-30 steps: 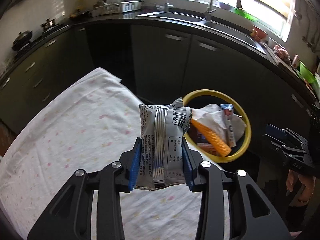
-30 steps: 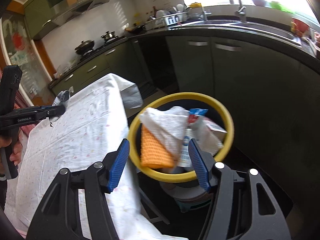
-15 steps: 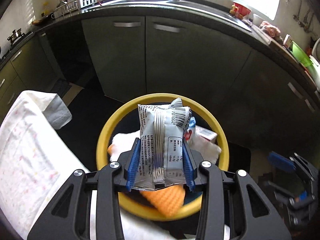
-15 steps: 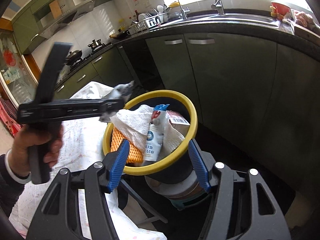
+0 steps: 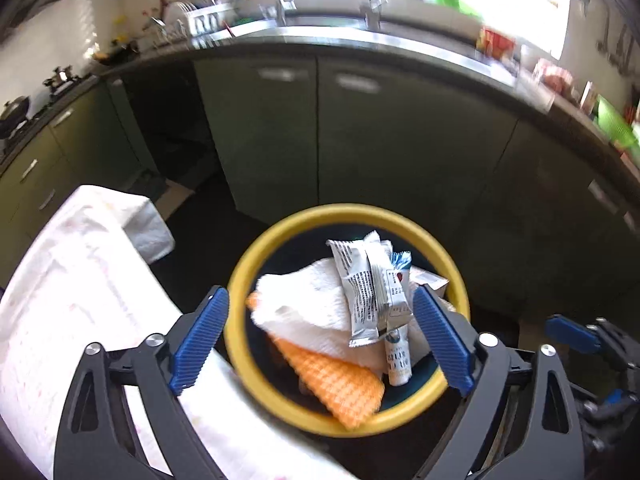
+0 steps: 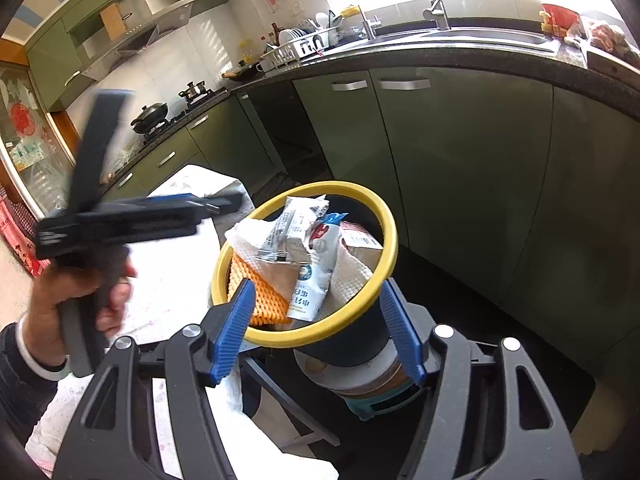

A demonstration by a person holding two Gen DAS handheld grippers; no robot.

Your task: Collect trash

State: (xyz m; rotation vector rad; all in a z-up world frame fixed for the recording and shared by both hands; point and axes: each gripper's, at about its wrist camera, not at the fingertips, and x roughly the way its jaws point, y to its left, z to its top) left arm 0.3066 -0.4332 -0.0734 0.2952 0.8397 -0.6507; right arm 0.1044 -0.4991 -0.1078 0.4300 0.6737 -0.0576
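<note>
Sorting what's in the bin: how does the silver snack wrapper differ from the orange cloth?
The silver snack wrapper is shiny foil with printed text; the orange cloth is matte with a waffle texture. The wrapper lies on top of the white paper towel; the cloth sits under it, against the bin's yellow rim. Both are inside the bin.

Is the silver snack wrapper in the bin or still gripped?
In the bin: silver wrapper lies atop the paper towel; left gripper open, empty.

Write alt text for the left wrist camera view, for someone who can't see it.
The open left gripper hangs empty over a yellow-rimmed dark trash bin. In the bin, a silver foil snack wrapper lies on white paper towel and an orange waffle-textured cloth. A table with a white floral tablecloth is at left.
</note>
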